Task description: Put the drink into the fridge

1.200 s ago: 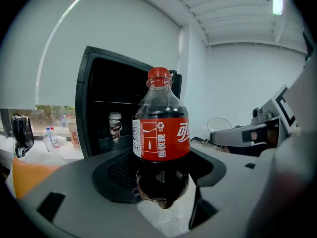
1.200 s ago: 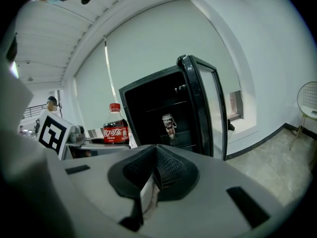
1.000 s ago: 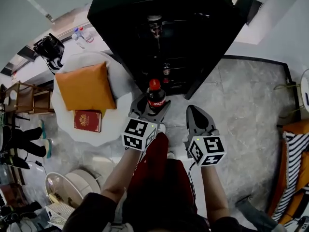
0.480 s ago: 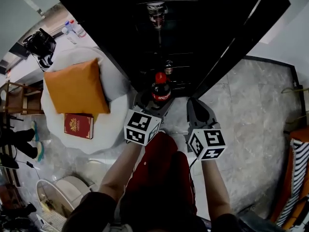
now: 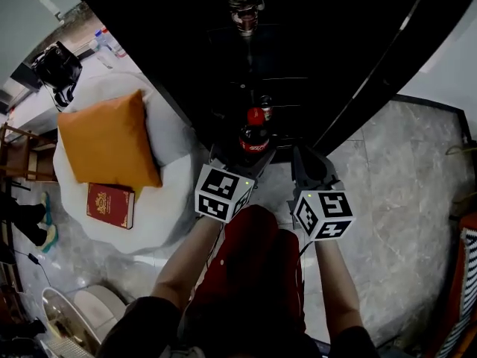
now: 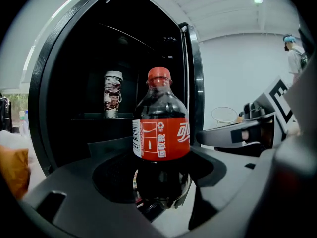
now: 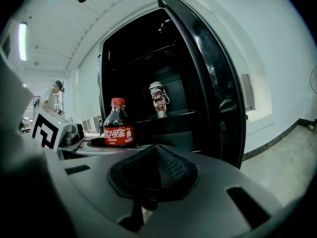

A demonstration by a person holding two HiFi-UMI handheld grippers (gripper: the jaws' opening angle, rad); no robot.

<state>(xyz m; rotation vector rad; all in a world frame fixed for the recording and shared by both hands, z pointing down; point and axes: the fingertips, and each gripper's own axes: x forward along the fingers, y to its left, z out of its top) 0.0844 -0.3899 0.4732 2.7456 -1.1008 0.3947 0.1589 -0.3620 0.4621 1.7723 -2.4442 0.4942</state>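
Small dark cola bottle with red cap and red label (image 6: 161,118) stands upright at centre frame, pinched low between the left gripper's (image 5: 237,161) jaws, right in front of the open black fridge (image 5: 335,51). The right gripper (image 5: 309,168) is just beside it, jaws pressed together, empty. Grey marble floor (image 5: 402,200) lies below. A white round table (image 5: 175,192) at left carries an orange cushion (image 5: 104,140).

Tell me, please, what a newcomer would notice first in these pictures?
A red-labelled cola bottle stands upright, clamped in the left gripper, right before the open black fridge. Inside, a patterned container sits on a shelf. To the left, an orange cushion and a red book lie on a white table.
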